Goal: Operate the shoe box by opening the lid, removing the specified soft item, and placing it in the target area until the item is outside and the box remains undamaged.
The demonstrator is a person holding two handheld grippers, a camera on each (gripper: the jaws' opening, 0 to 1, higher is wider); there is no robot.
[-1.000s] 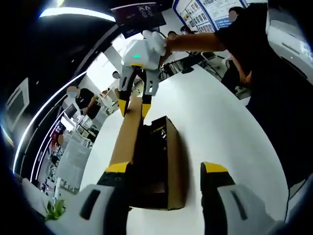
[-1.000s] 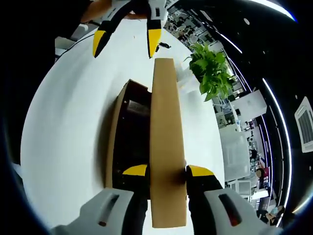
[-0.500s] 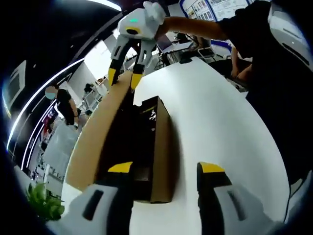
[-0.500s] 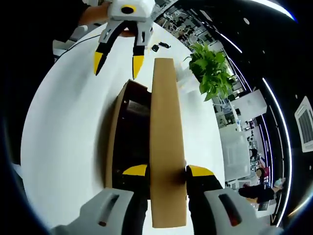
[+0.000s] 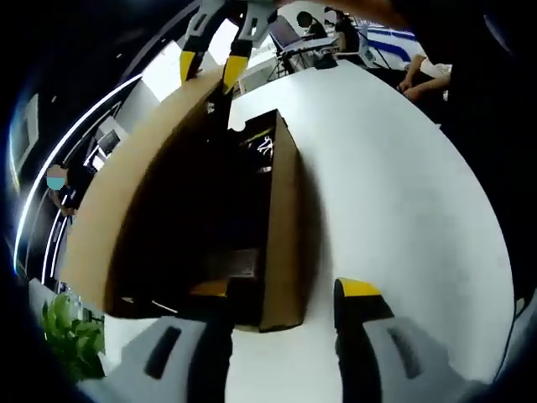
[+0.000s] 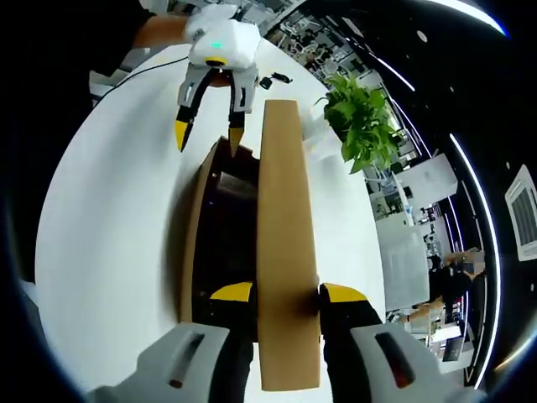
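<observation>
The brown cardboard shoe box [image 5: 284, 218] lies open on the white table [image 5: 403, 193]. Its lid [image 6: 285, 227] stands raised along one long side, with my right gripper [image 6: 285, 292] shut on the lid's free edge. In the left gripper view that gripper [image 5: 211, 67] pinches the lid [image 5: 126, 210] at its far end. My left gripper [image 5: 283, 290] is open at the box's near end, one jaw over the dark interior and one outside the long wall. From the right gripper view, the left gripper [image 6: 208, 137] hangs over the box's [image 6: 195, 243] far end. The inside is dark; its contents are unclear.
A green potted plant [image 6: 361, 117] stands beyond the lid, also low in the left gripper view as leaves [image 5: 71, 336]. Small dark objects [image 6: 273, 80] lie on the table [image 6: 109, 218] behind the left gripper. People and desks fill the background.
My left gripper has come down and in toward the box's end, from above it to one jaw over the opening. The right gripper keeps the lid raised, unmoved.
</observation>
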